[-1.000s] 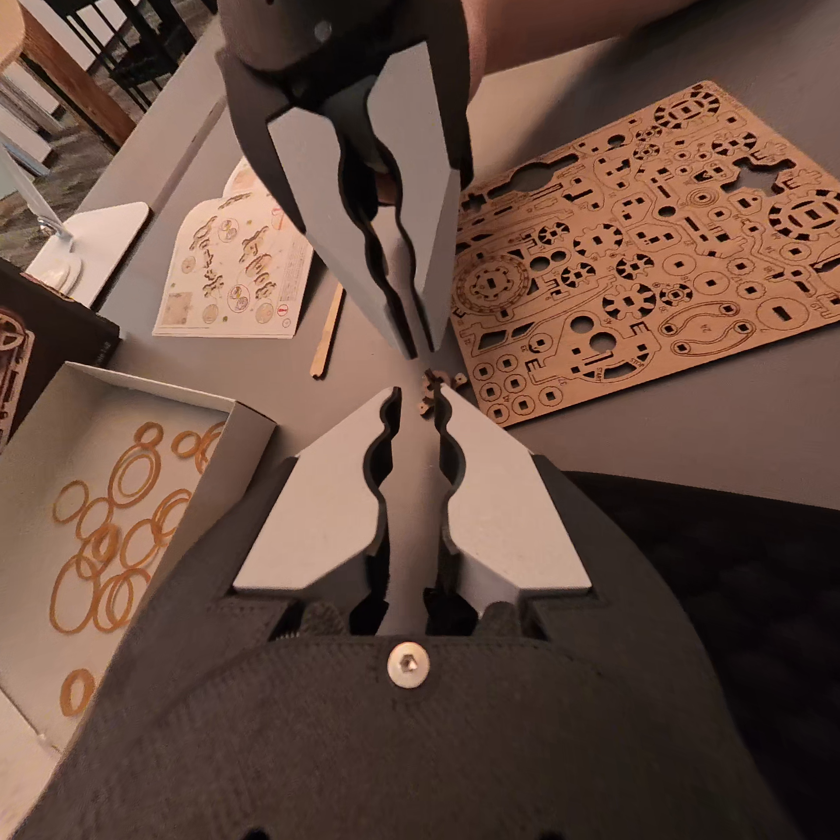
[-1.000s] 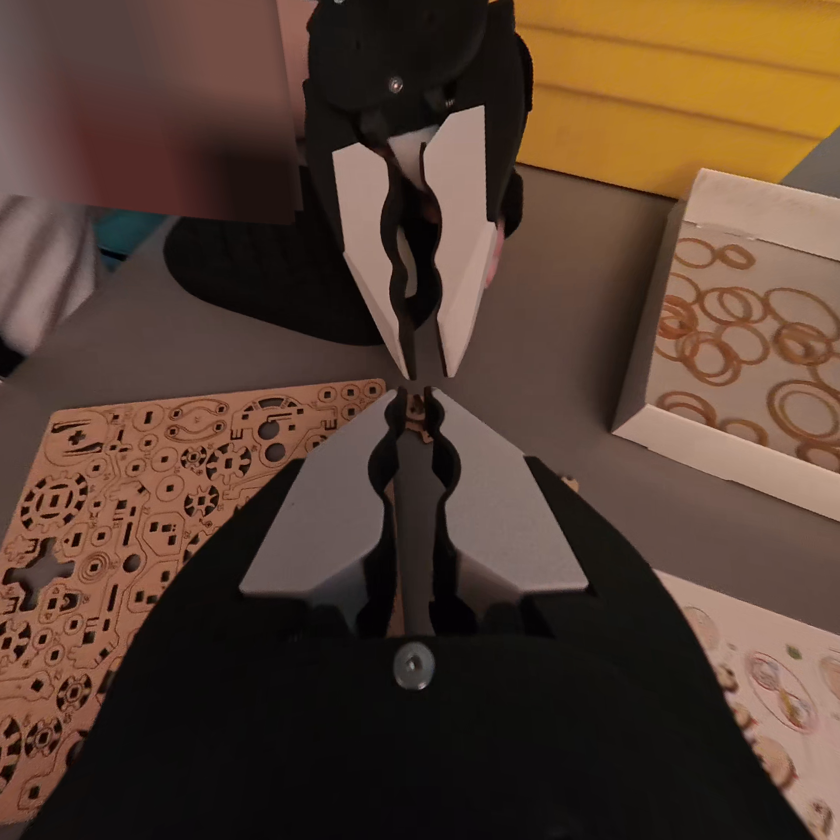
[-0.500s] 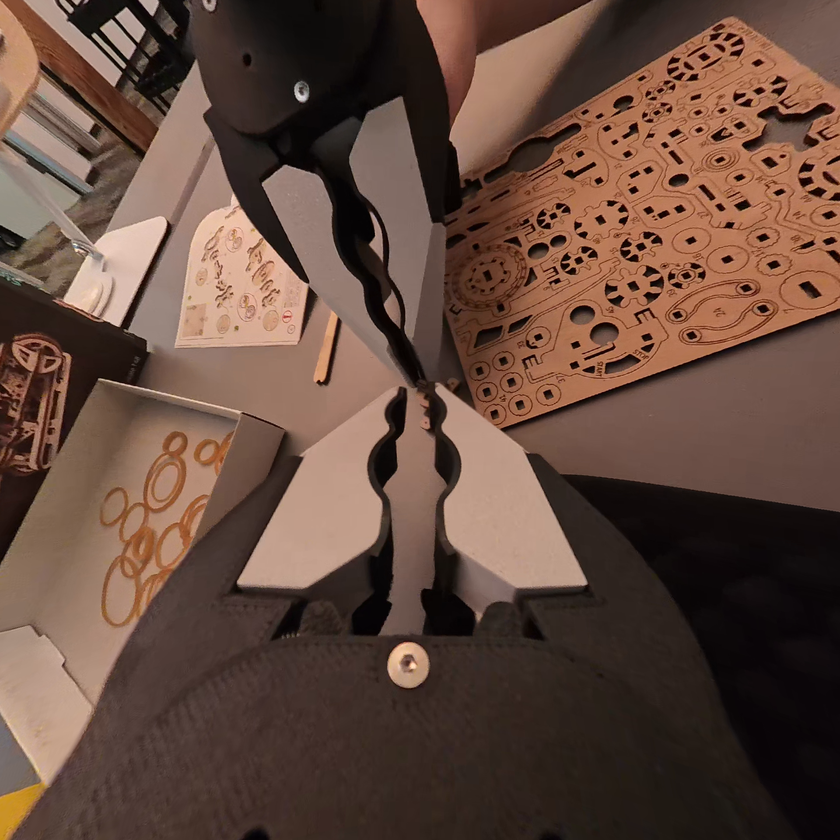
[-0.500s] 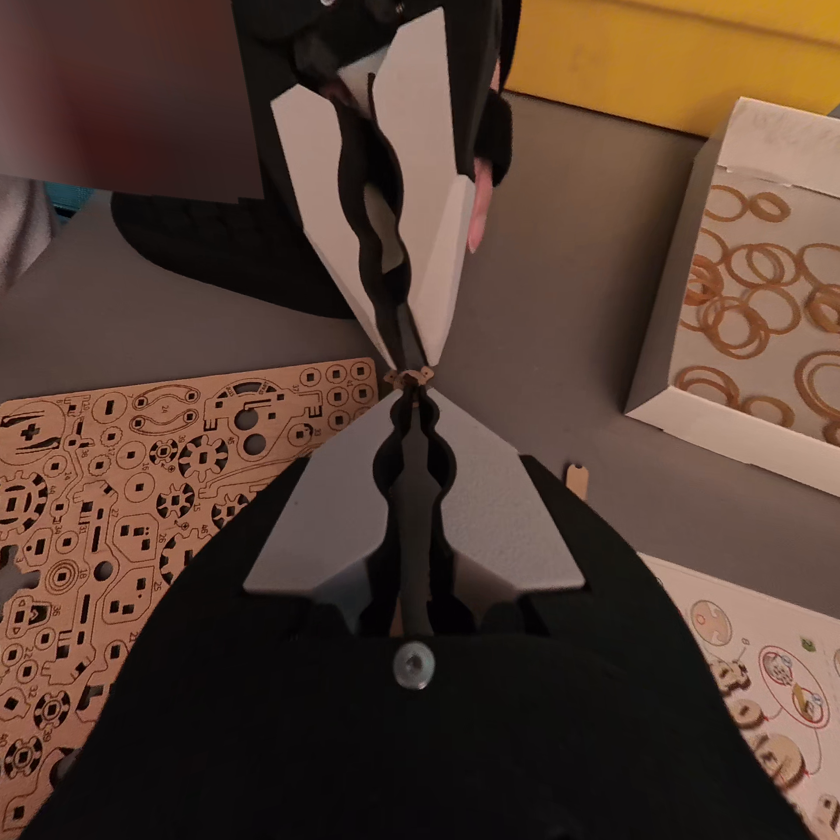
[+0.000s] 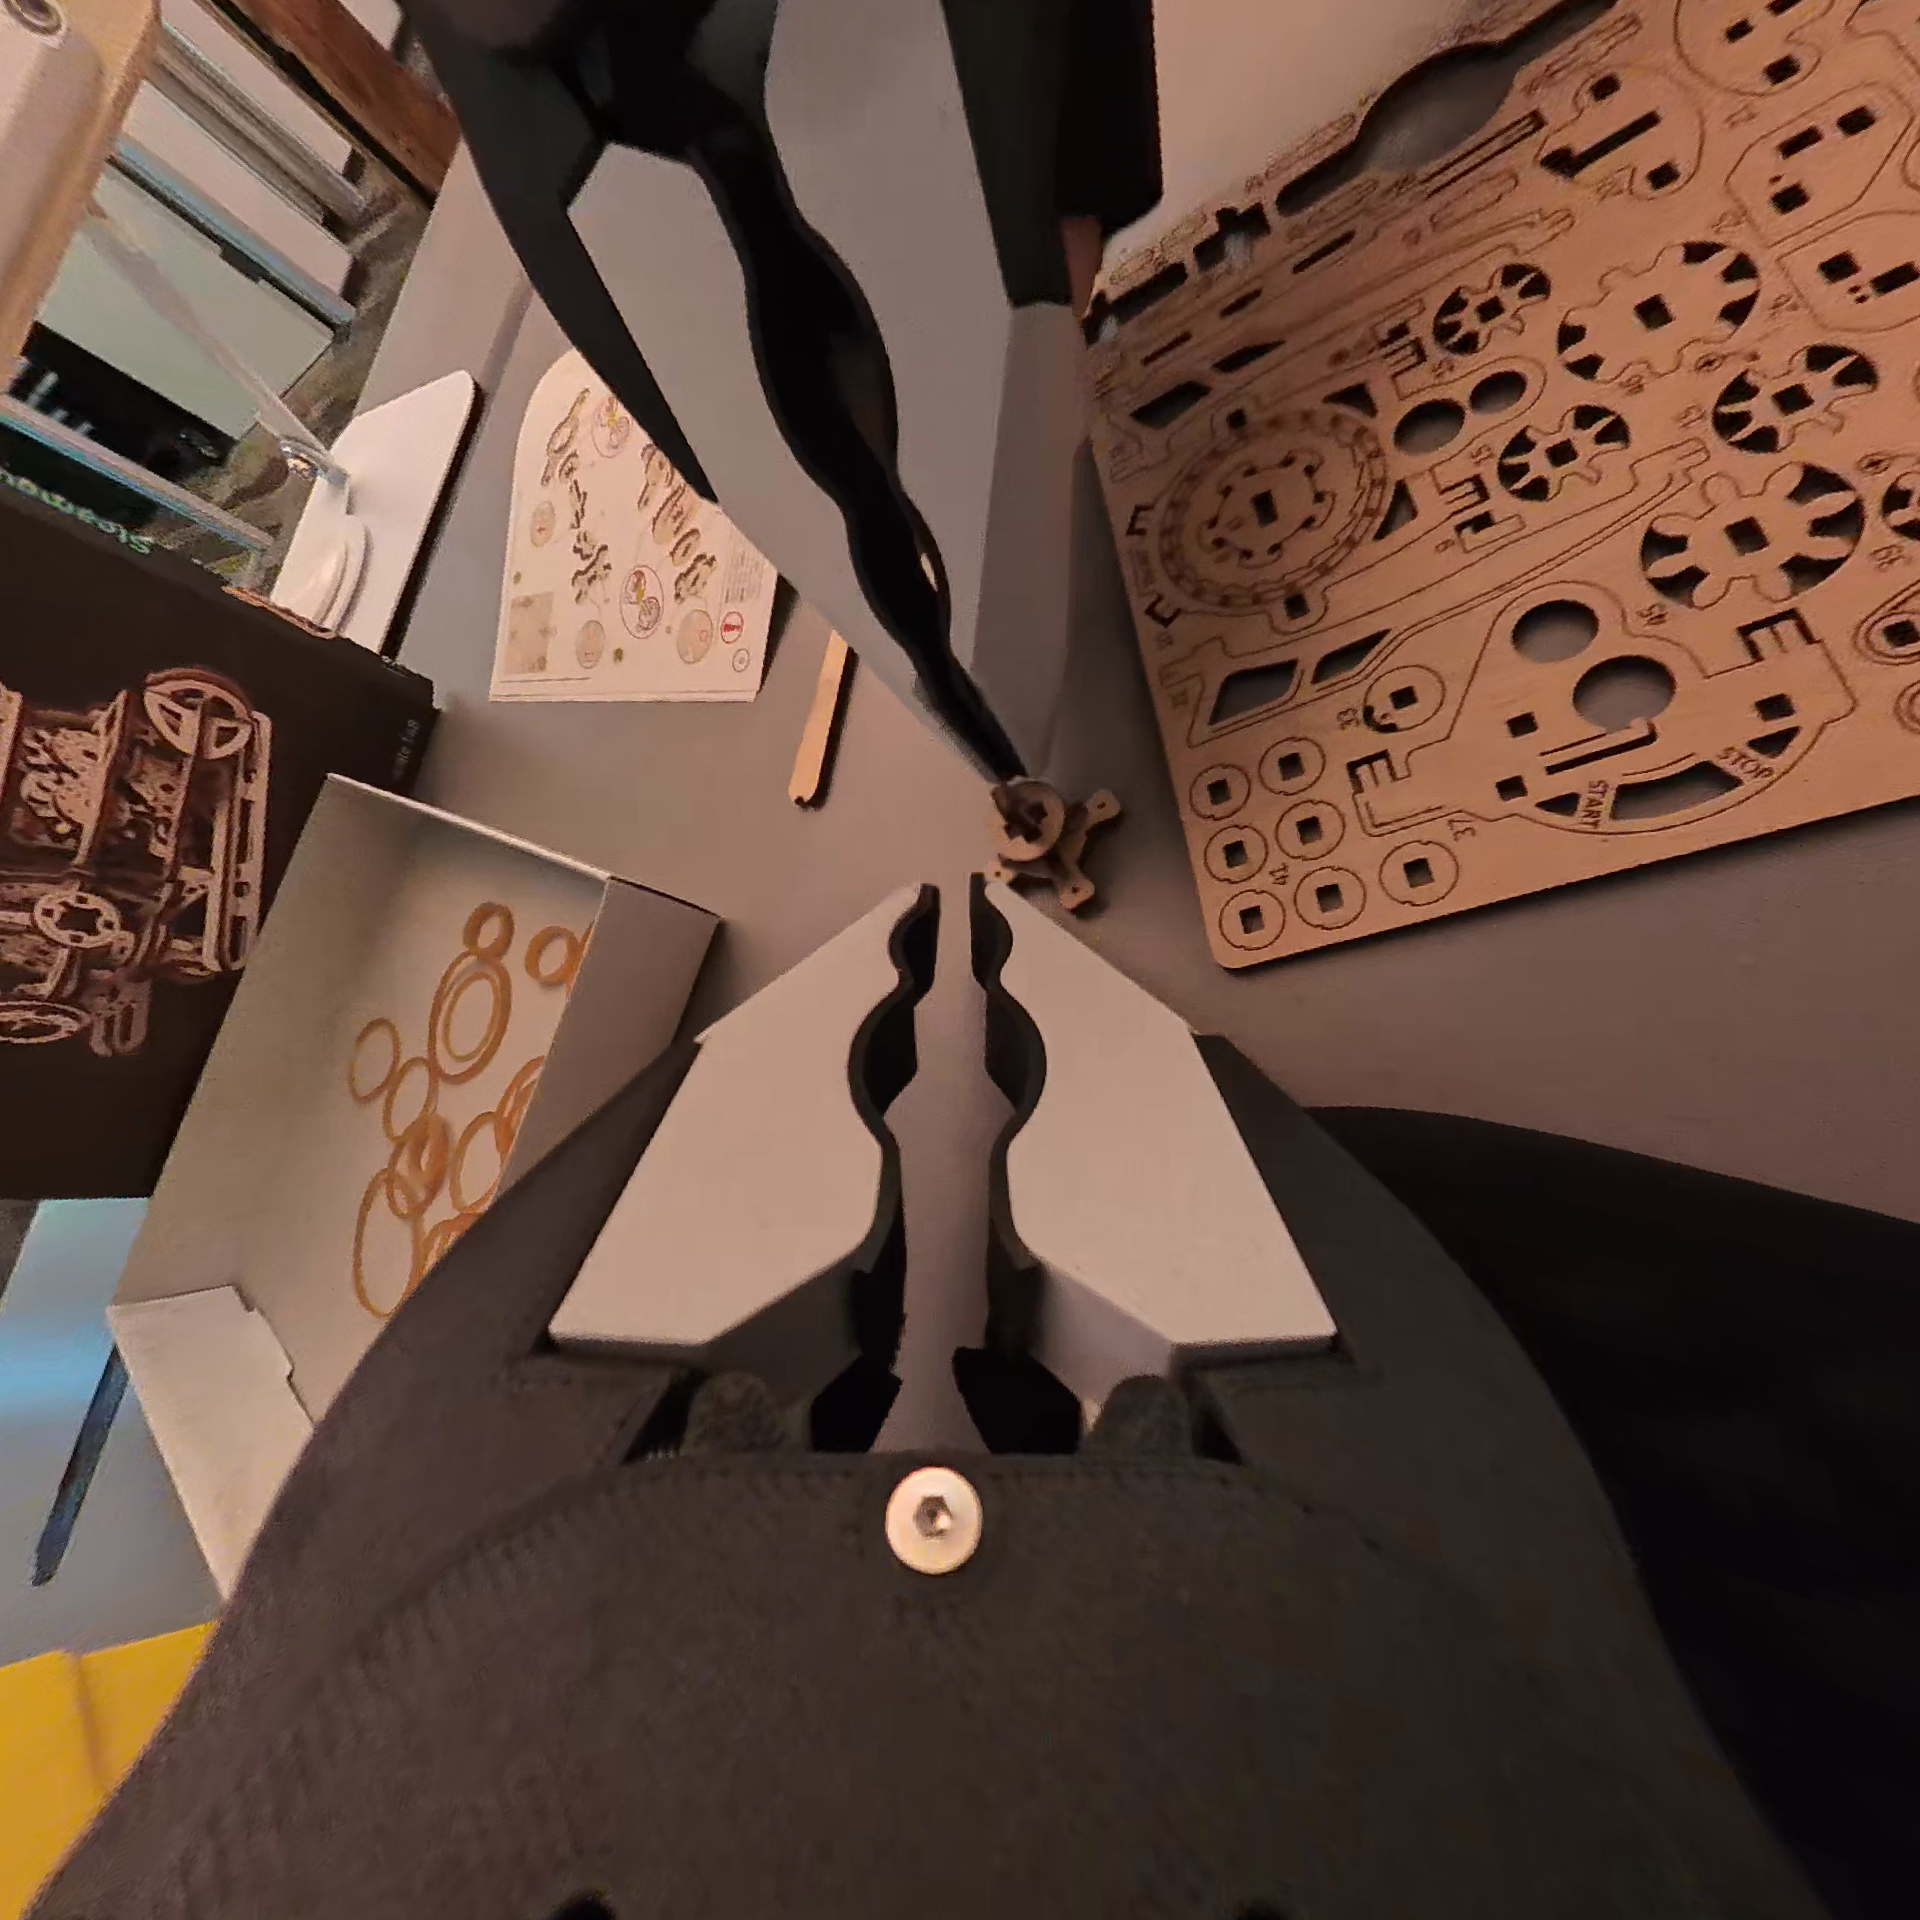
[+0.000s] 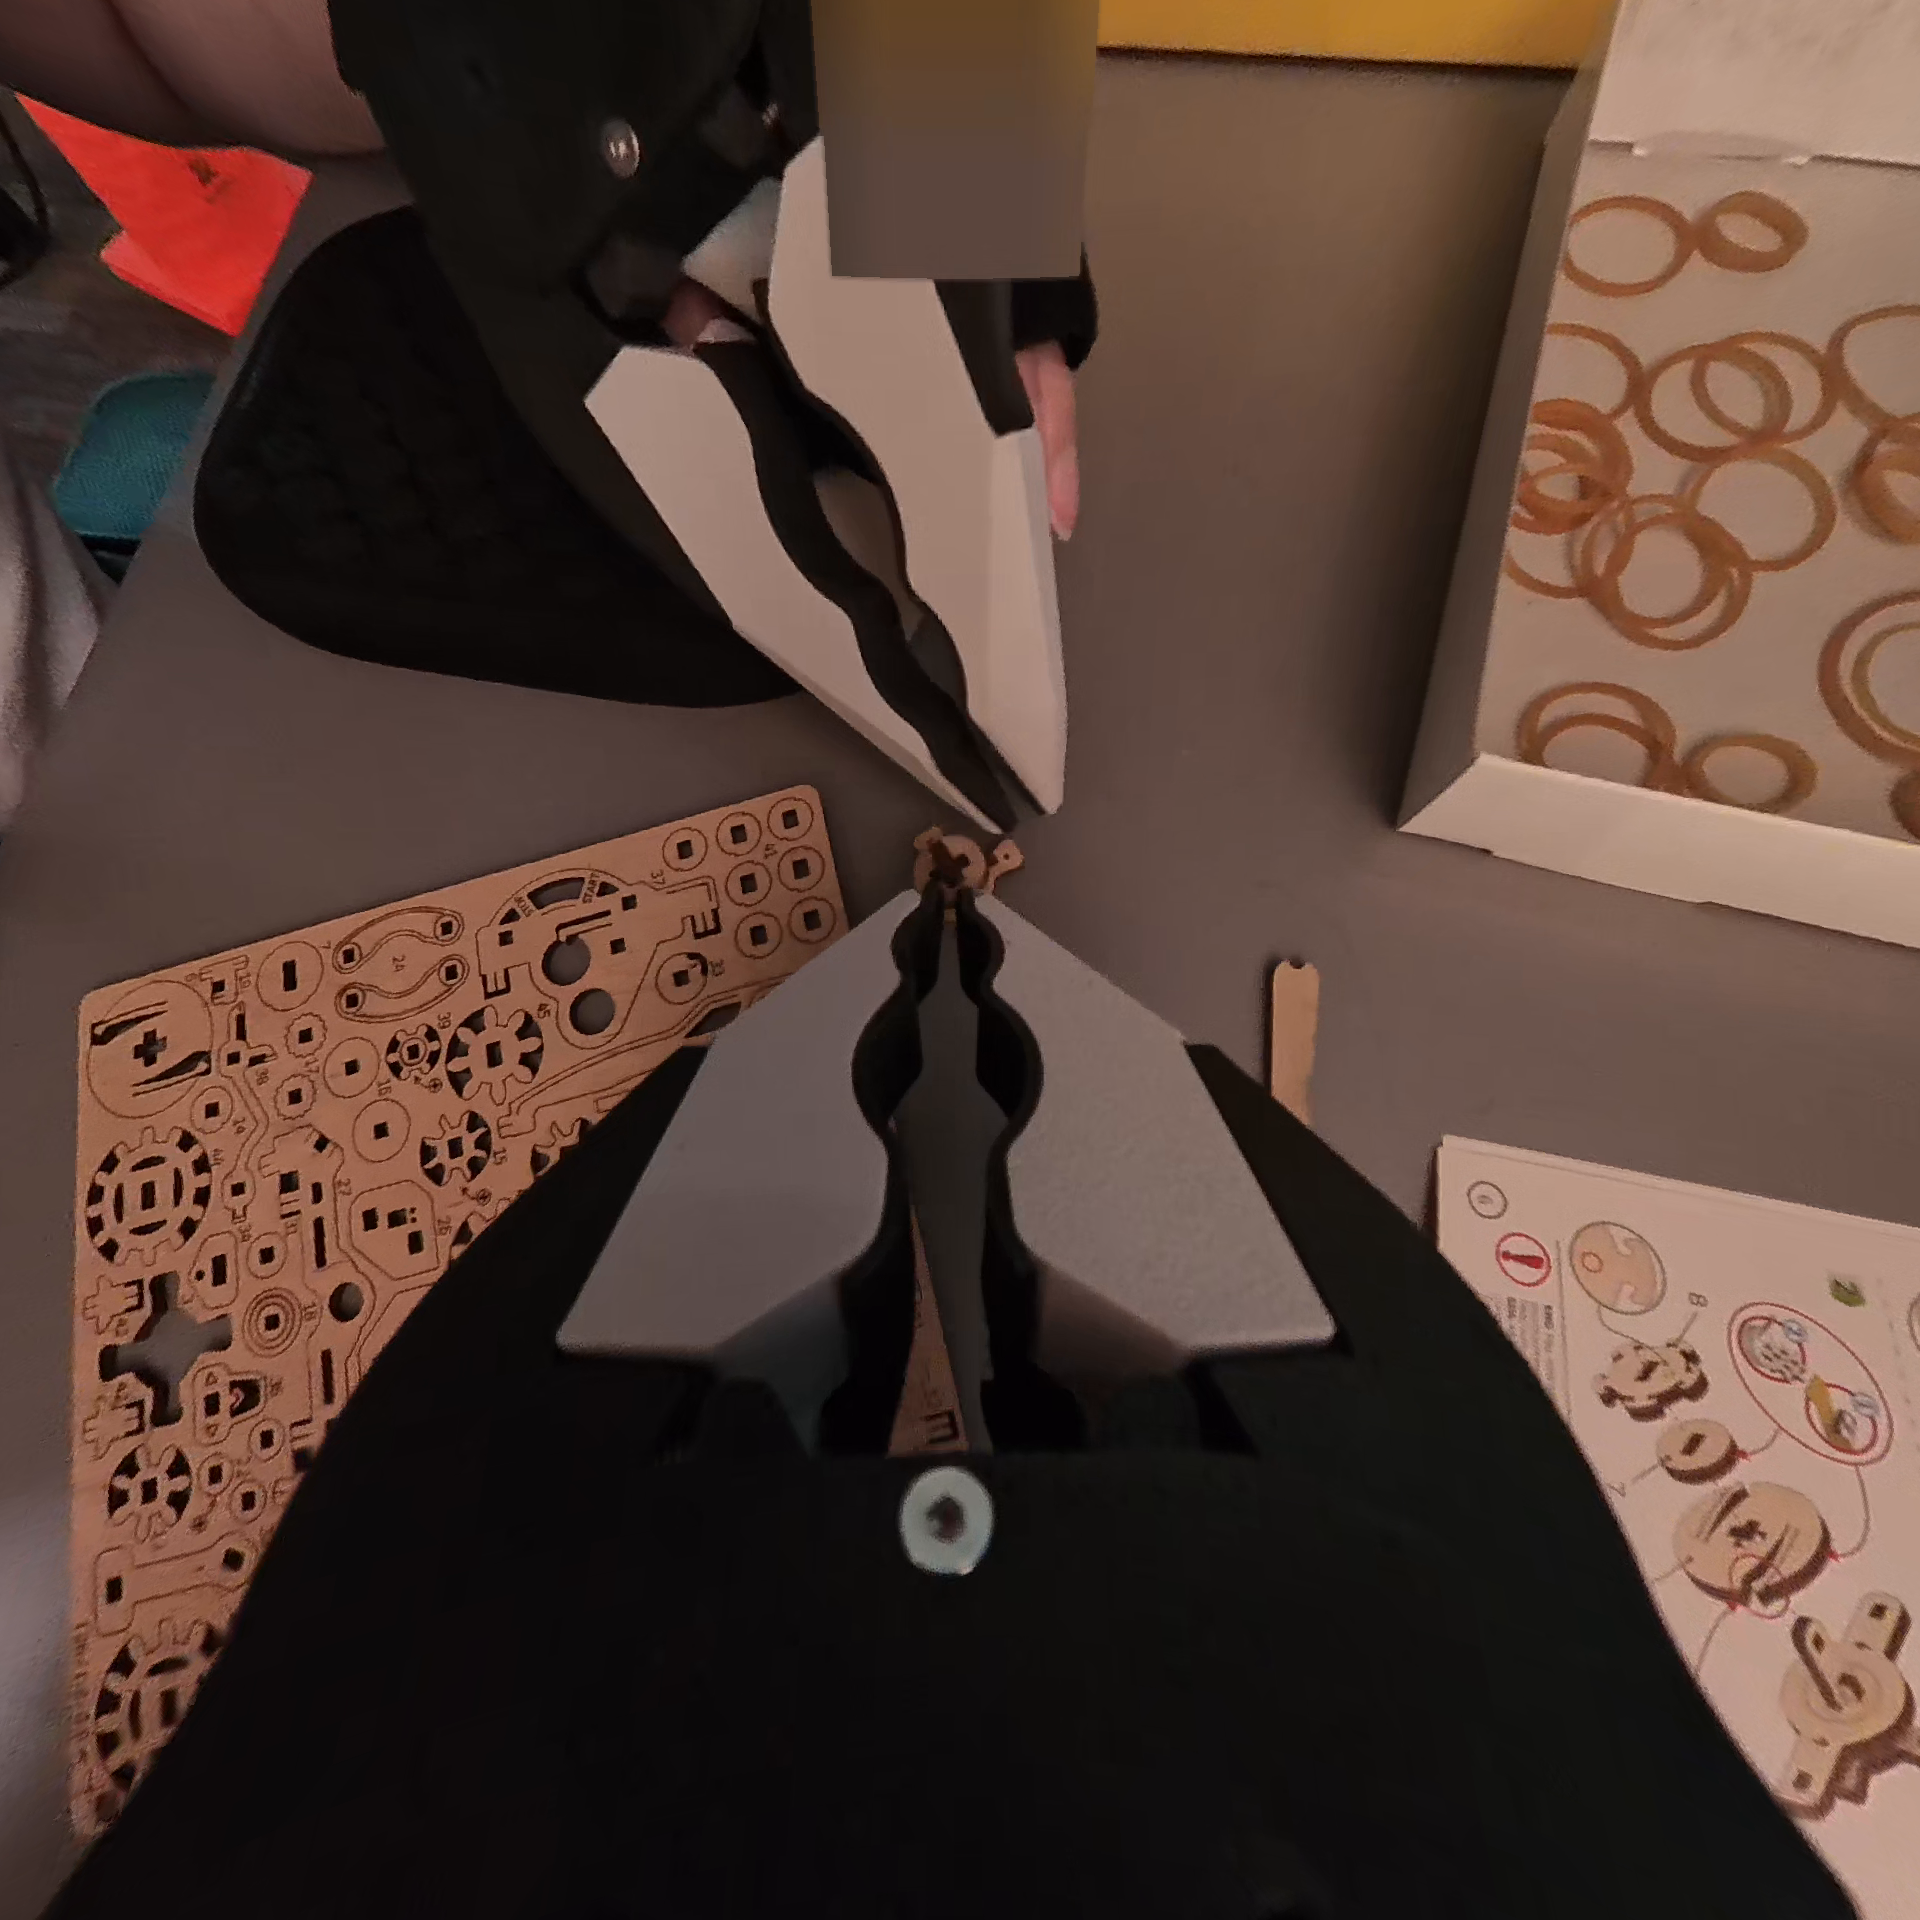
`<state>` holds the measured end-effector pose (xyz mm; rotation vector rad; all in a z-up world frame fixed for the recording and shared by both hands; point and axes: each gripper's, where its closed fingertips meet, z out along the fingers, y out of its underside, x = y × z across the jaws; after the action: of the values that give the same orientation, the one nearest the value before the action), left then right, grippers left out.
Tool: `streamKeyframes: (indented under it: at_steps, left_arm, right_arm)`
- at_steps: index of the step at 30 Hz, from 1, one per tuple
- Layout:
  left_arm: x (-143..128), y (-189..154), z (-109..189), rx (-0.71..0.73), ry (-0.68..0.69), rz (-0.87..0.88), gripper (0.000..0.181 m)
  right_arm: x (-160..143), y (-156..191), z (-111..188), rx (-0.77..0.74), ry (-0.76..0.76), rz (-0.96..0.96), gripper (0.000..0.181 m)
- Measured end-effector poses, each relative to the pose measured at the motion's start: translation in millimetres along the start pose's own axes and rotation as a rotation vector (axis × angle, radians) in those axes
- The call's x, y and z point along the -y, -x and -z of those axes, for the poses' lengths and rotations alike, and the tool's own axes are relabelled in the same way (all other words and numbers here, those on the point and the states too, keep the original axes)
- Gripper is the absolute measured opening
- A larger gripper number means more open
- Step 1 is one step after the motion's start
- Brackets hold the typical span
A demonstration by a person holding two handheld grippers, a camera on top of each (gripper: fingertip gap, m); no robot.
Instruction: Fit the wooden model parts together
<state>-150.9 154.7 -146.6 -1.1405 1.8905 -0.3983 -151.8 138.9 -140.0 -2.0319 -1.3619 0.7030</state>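
Observation:
A small wooden assembly (image 5: 1049,836), a ring with short arms, hangs just above the grey table. My right gripper (image 6: 948,902) is shut on it; the assembly (image 6: 961,857) sticks out past its tips. In the left wrist view the right gripper (image 5: 1010,777) comes down from the top onto the ring. My left gripper (image 5: 954,894) has its jaws almost together with nothing between them, its tips just left of and below the assembly. In the right wrist view the left gripper (image 6: 1023,816) points down at the assembly from above. The laser-cut wooden parts sheet (image 5: 1507,520) lies flat beside them.
A white box (image 5: 644,935) holding rubber bands, an instruction sheet (image 5: 623,582), a wooden stick (image 5: 821,727) and a black model box (image 5: 135,831) lie left. A black pad (image 5: 1662,1351) lies near. The sheet (image 6: 312,1143), box (image 6: 1558,842) and stick (image 6: 1294,1029) also show in the right view. Less than 4 cm separates the two grippers' tips.
The two grippers have come together tip to tip and lowered towards the table. My left gripper's jaws have narrowed. The assembly now sits outside the left tips, held by the right gripper.

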Motion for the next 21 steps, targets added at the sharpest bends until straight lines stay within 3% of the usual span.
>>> streamKeyframes:
  at_steps: [3,8,21]
  left_arm:
    - [3,1,3,-0.011,-0.030,0.031,0.005]
    - [13,-1,14,-0.106,-0.110,0.145,0.010]
    - [17,-7,12,-0.132,-0.113,0.129,0.010]
  right_arm:
    - [-3,-1,2,-0.021,0.034,0.014,0.002]
    - [11,2,8,-0.030,-0.054,0.143,0.009]
    - [8,-1,-1,0.016,-0.066,0.183,0.005]
